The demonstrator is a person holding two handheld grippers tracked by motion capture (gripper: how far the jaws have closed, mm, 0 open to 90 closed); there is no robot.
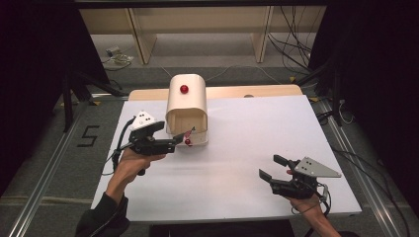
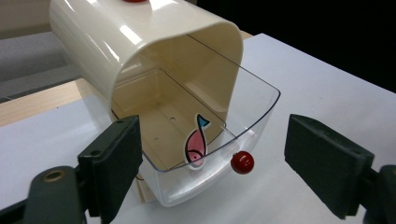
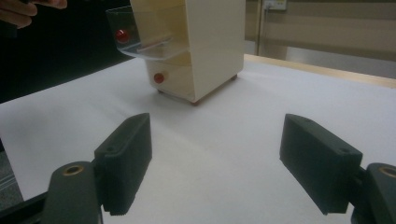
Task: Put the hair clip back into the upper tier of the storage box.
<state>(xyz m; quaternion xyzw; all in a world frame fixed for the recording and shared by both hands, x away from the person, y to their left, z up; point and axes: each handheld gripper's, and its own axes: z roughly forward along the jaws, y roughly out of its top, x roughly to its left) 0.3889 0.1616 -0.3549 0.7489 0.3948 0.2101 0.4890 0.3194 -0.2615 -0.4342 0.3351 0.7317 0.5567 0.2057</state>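
One legible mark: a numeral "5" (image 1: 88,136) on the floor (image 1: 49,148), well left of the left-hand jaws. Fish sticker (image 2: 196,144) on the clear drawer (image 2: 261,100), between those jaws, carries no lettering

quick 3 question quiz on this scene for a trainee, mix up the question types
1. True or false: the left gripper is clamped on the clear flap's red knob.
2. What sticker is on the clear flap? A) star B) pink fish C) leaf
3. Fill in: the right gripper hovers over the white ____, apart from the cream box.

Key:
1. False; its jaws stand open either side of the knob.
2. B, the pink fish.
3. table.
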